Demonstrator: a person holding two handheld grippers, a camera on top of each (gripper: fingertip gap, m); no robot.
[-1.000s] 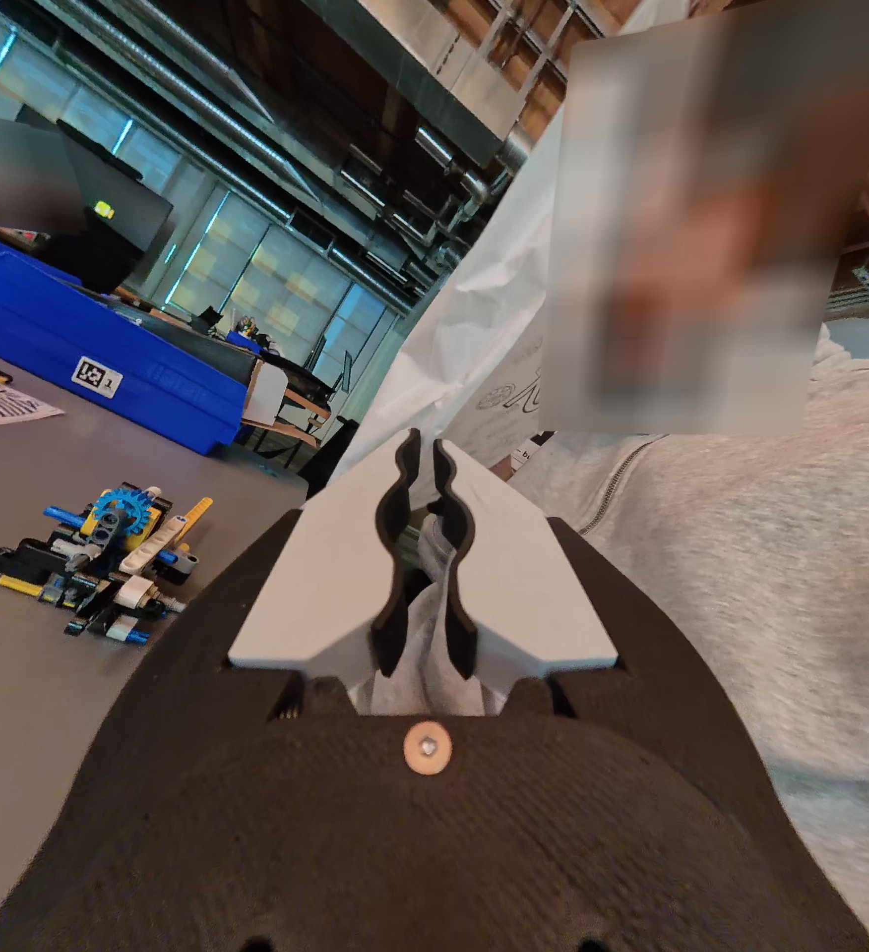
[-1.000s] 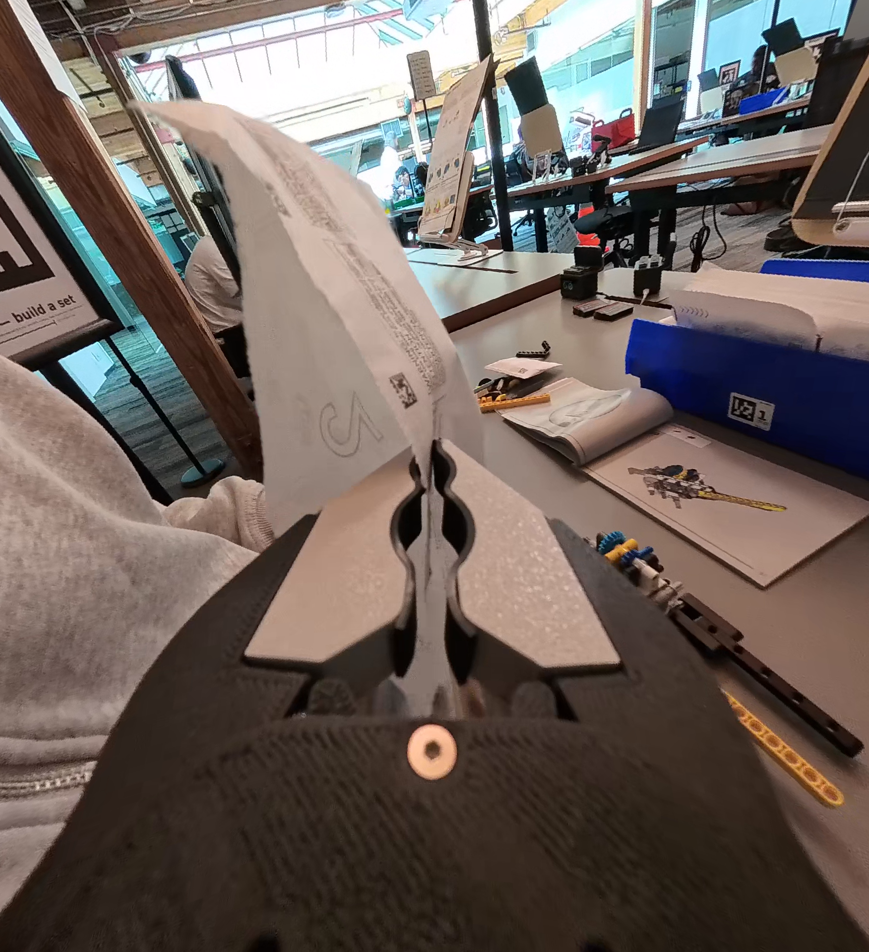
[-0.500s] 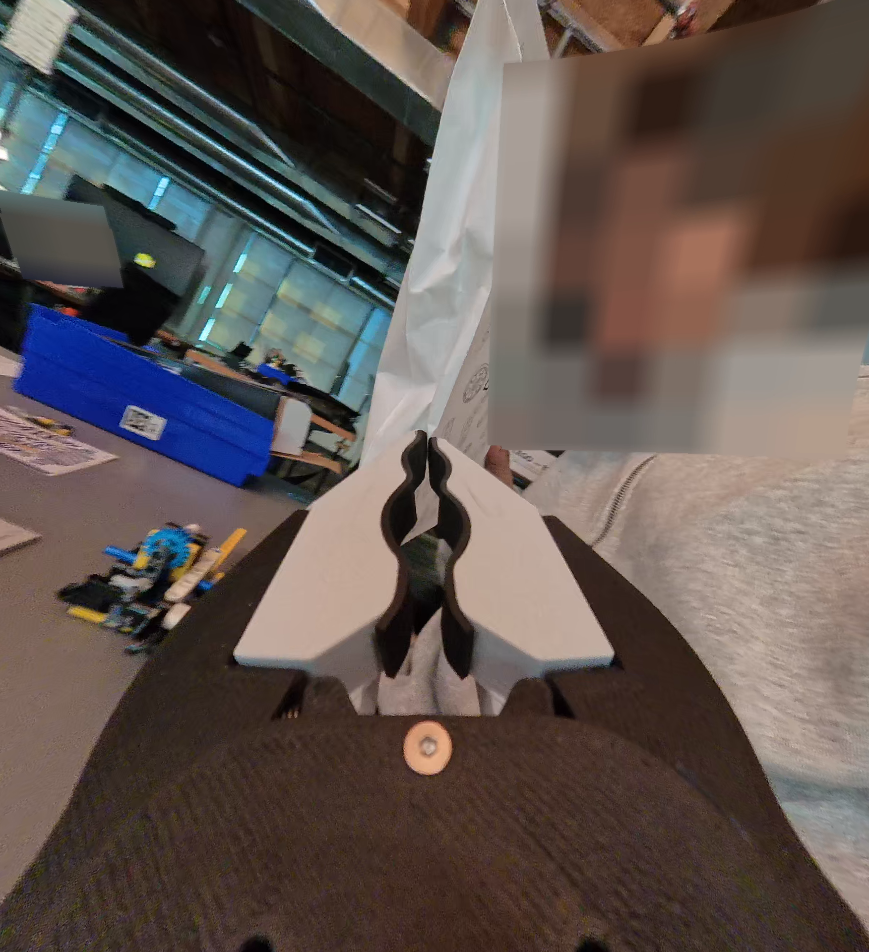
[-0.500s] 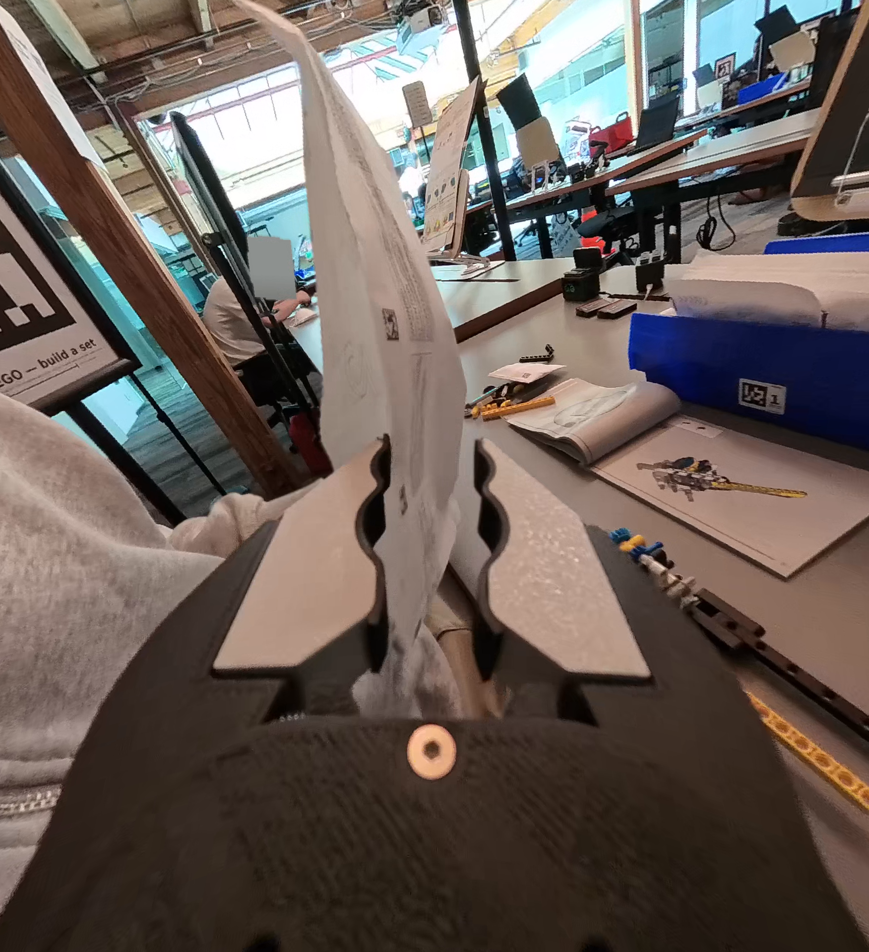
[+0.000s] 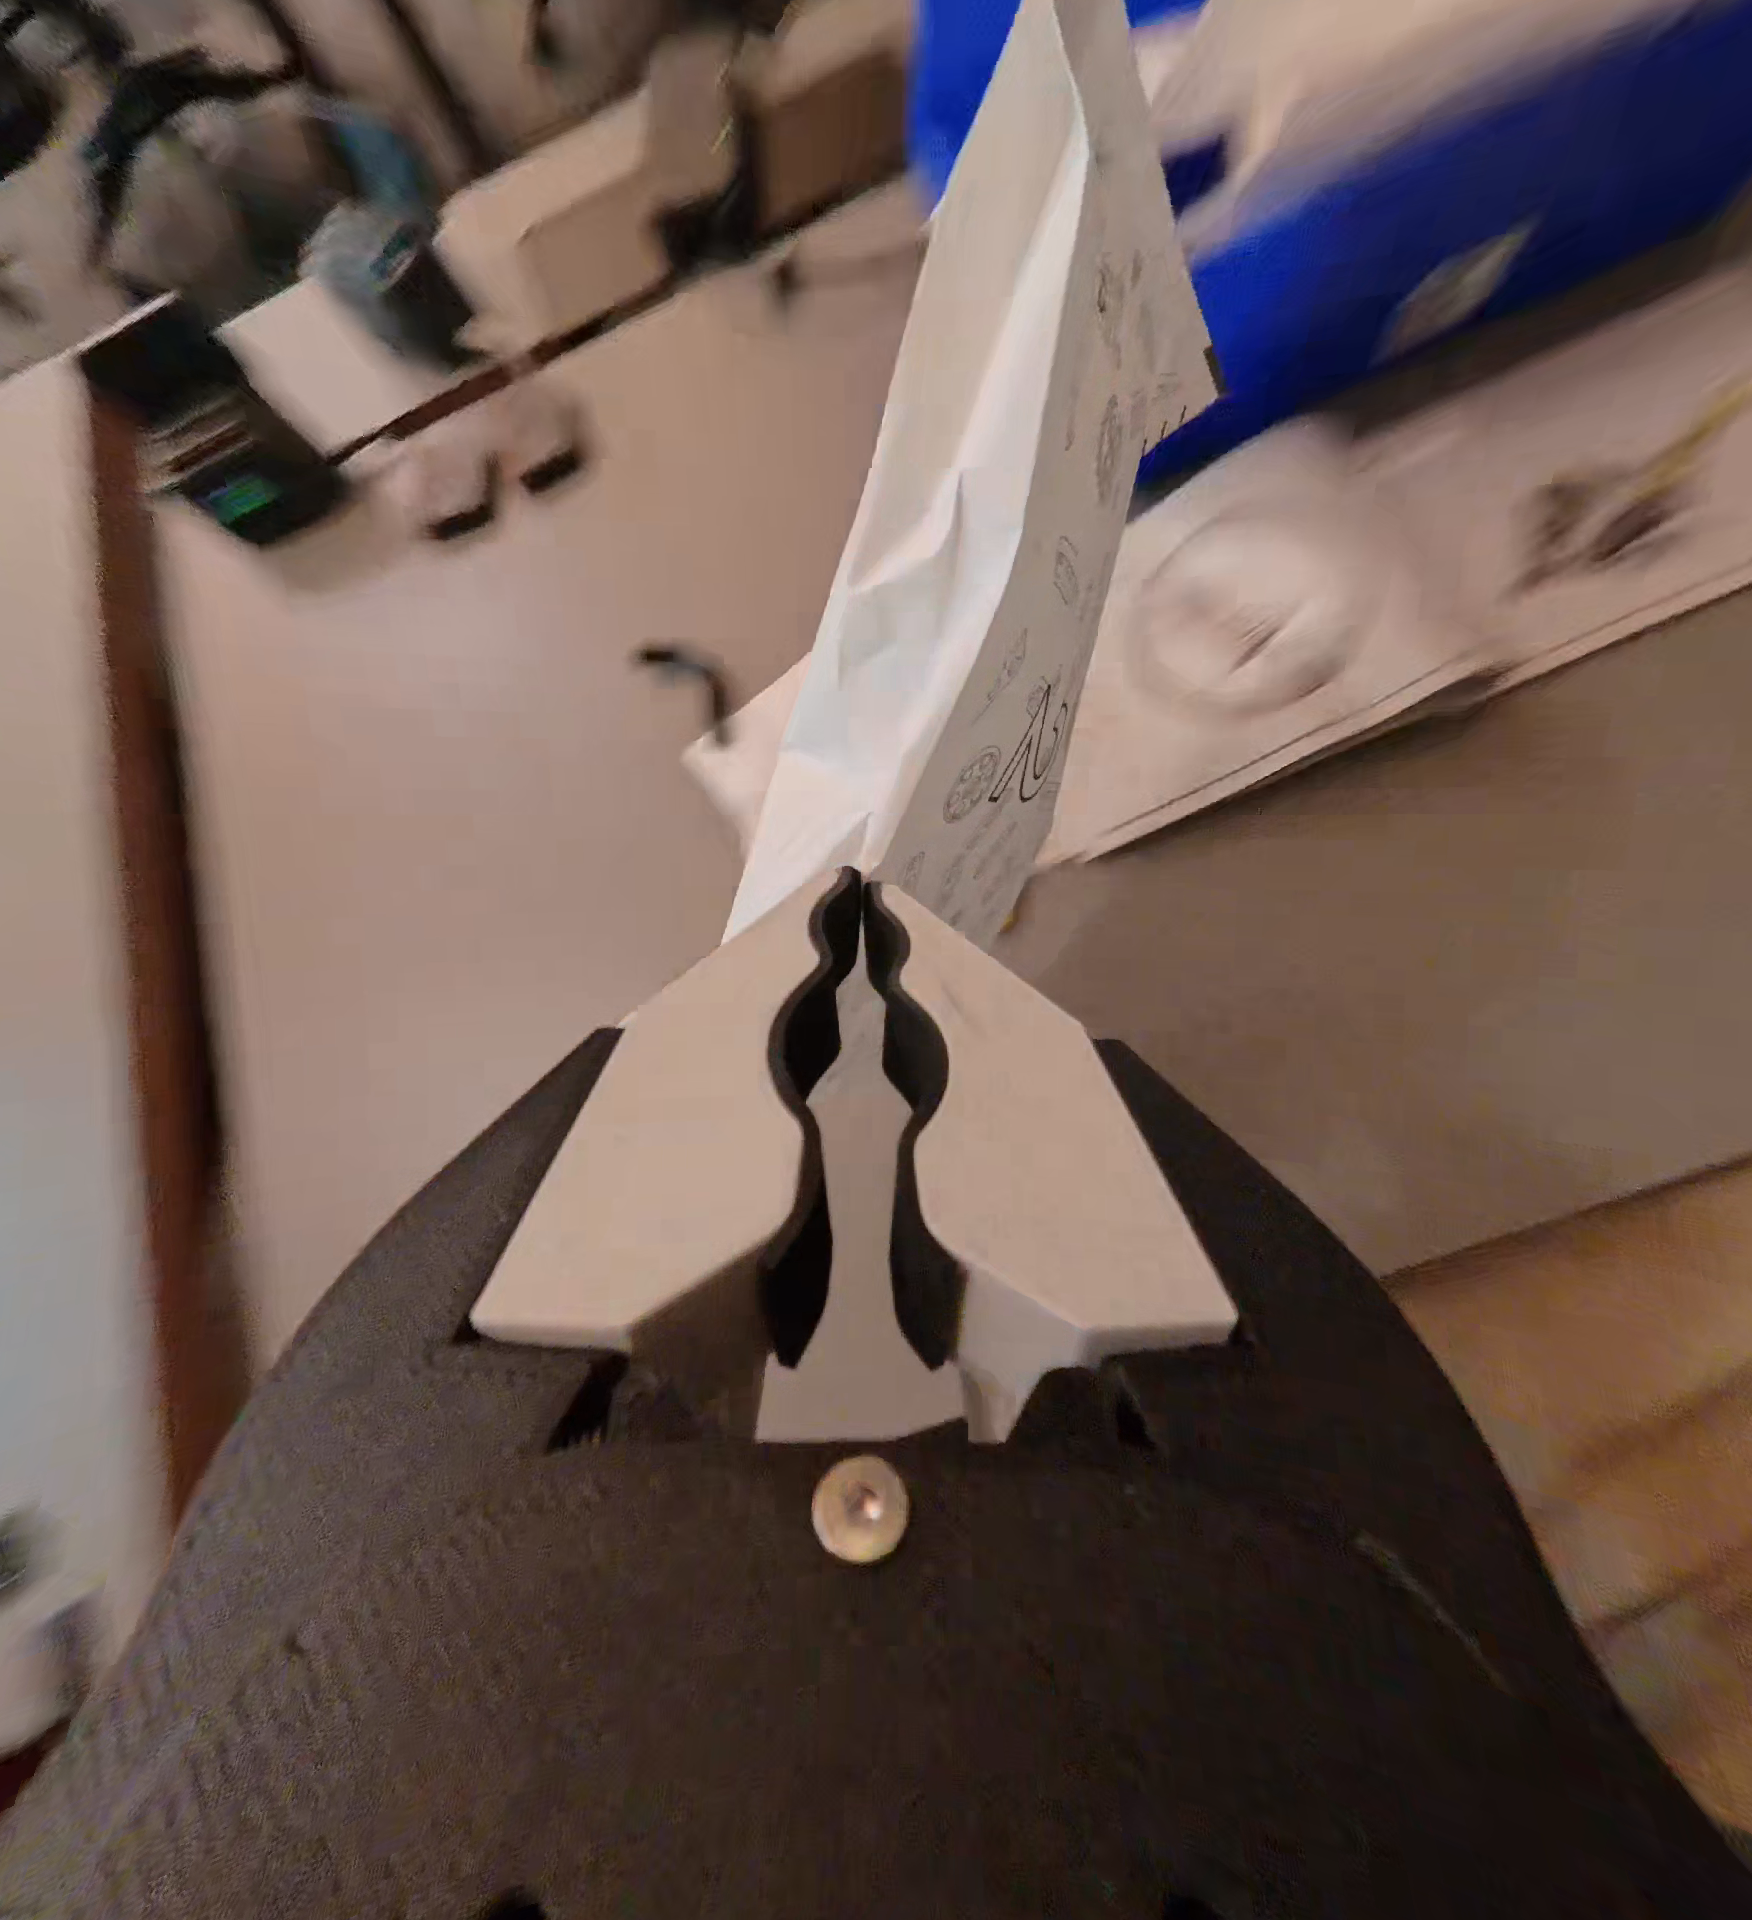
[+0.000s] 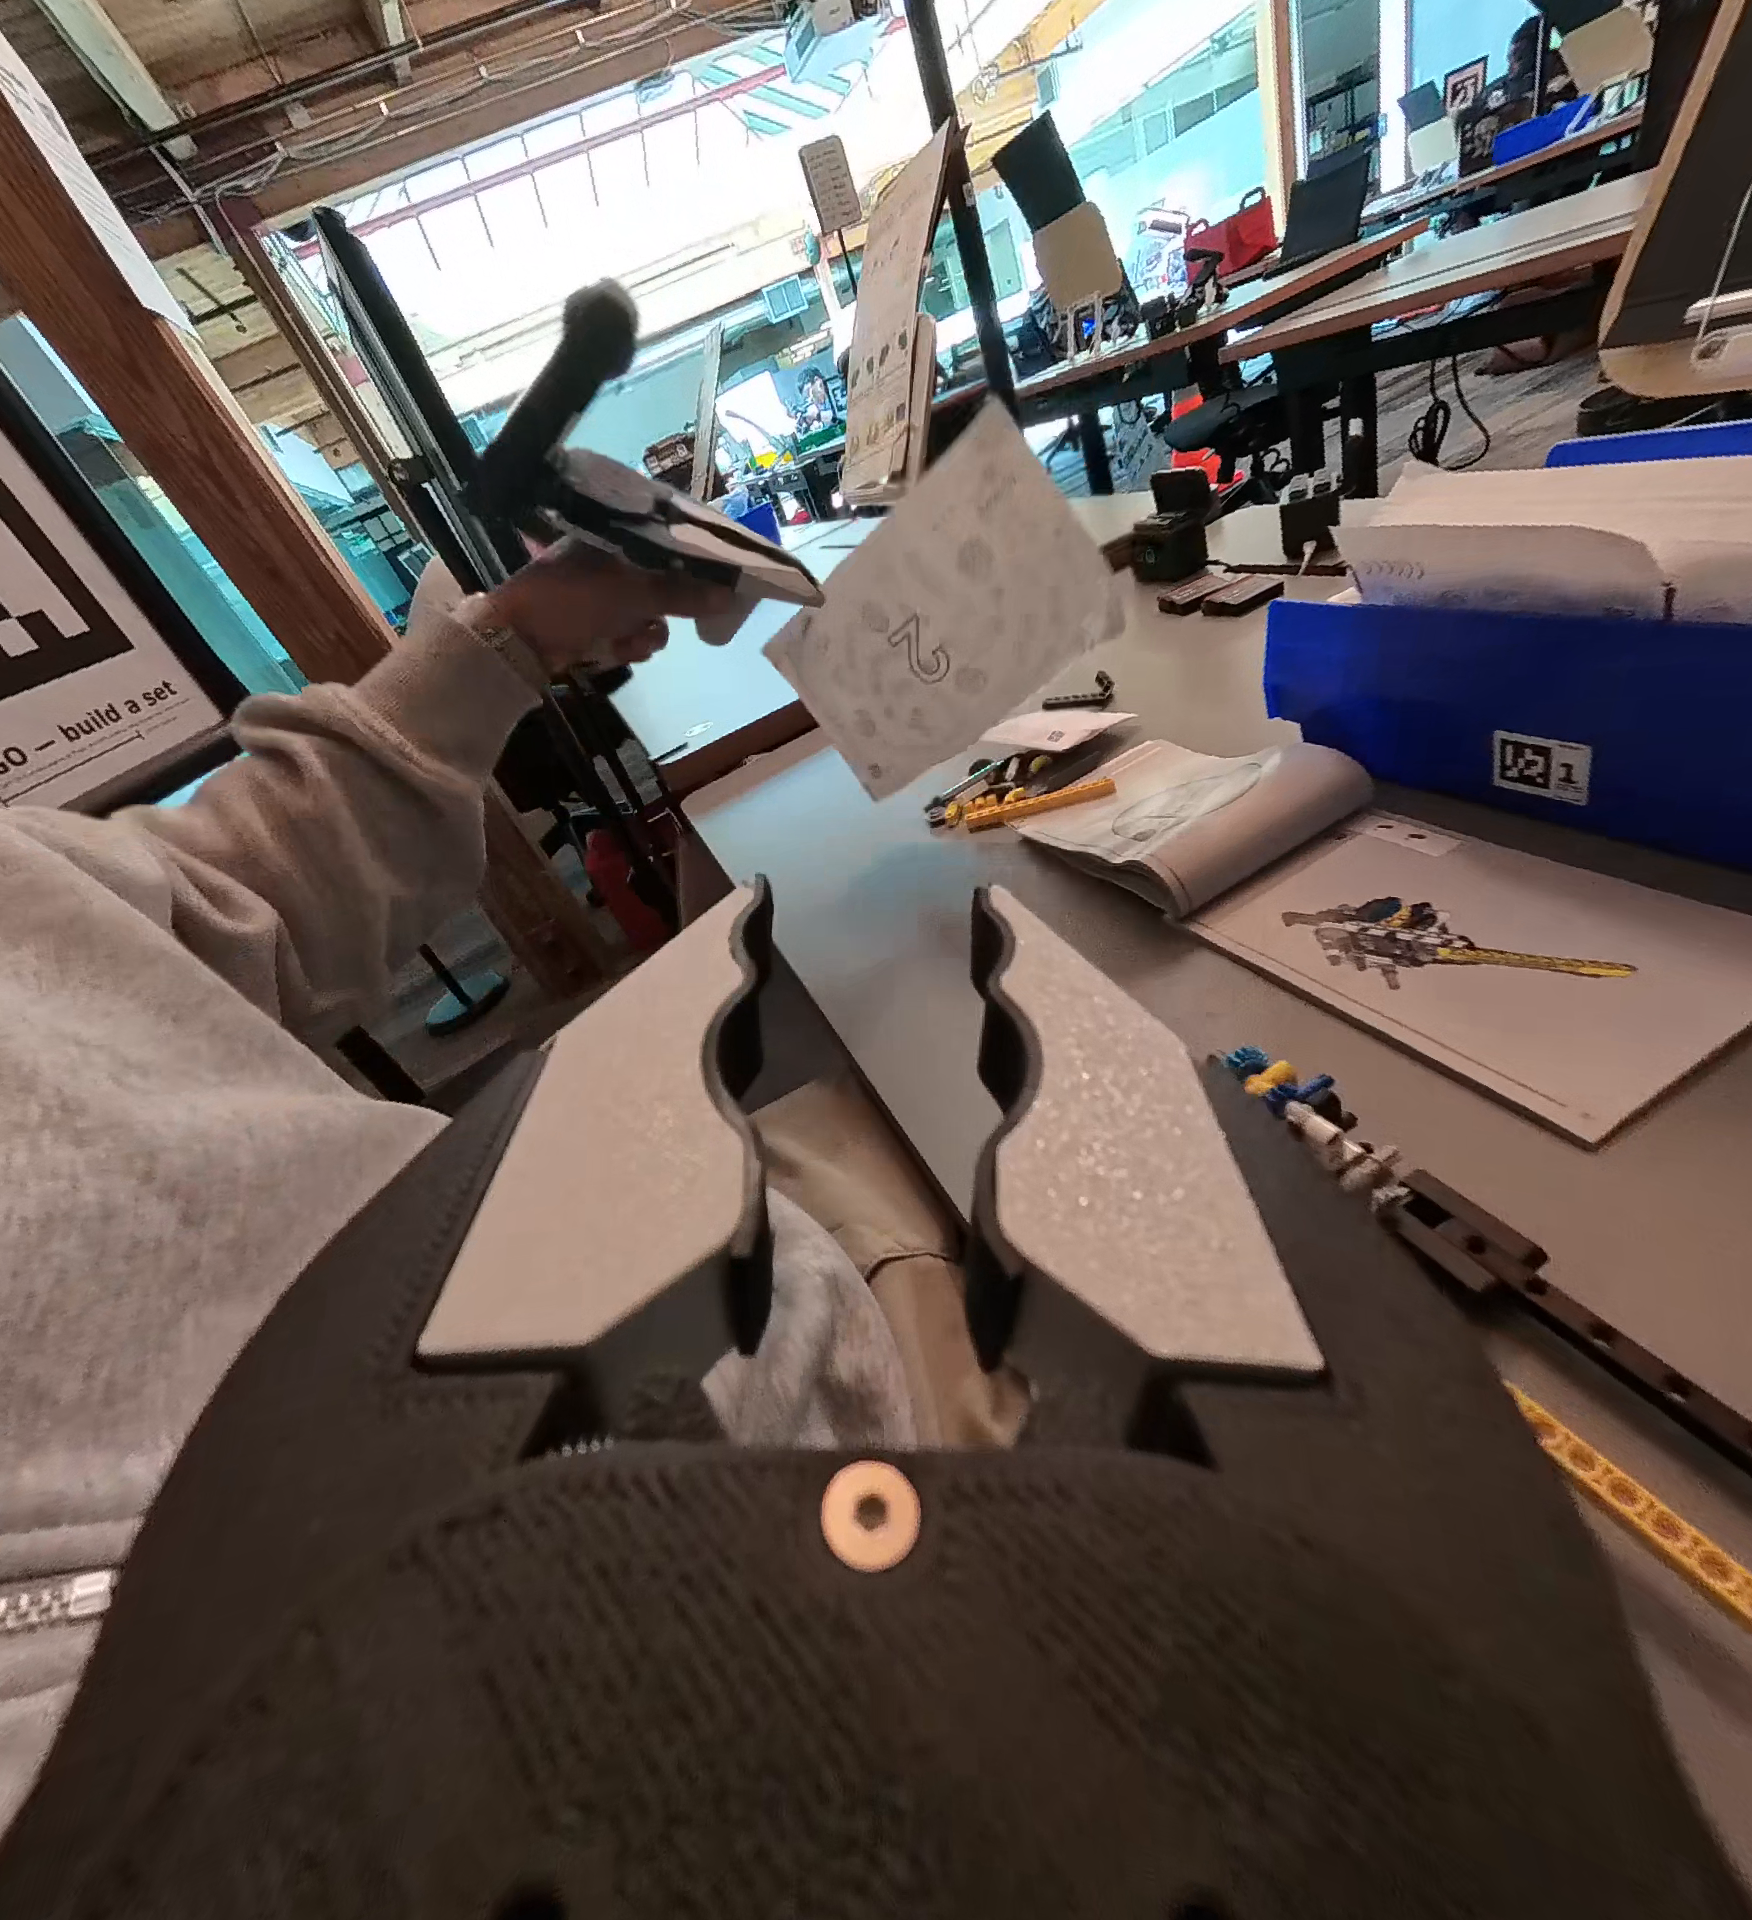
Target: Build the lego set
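Note:
My left gripper [image 5: 859, 881] is shut on a corner of a white paper parts bag [image 5: 997, 582] and holds it in the air over the grey table. The same gripper [image 6: 810, 594] and bag [image 6: 945, 623] show in the right wrist view, at mid left above the table. My right gripper [image 6: 870, 904] is open and empty, low at the table's near edge. A partly built black, yellow and blue lego piece [image 6: 1371, 1174] lies right of it, with a loose yellow beam [image 6: 1661, 1527] beside it.
An open instruction booklet [image 6: 1474, 935] lies on the grey table [image 6: 851, 831]. A blue bin [image 6: 1537, 717] stands behind it. More loose yellow and black parts [image 6: 1017, 790] lie farther back. My grey-sleeved arm [image 6: 228, 914] fills the left. My right fingertips sit around 40 cm from my left ones. My right tips are roughly 20 cm from the loose yellow beam [image 6: 1661, 1527].
My right gripper opened and let go of the bag. My left gripper closed on the bag and swung it away from my body, out over the table.

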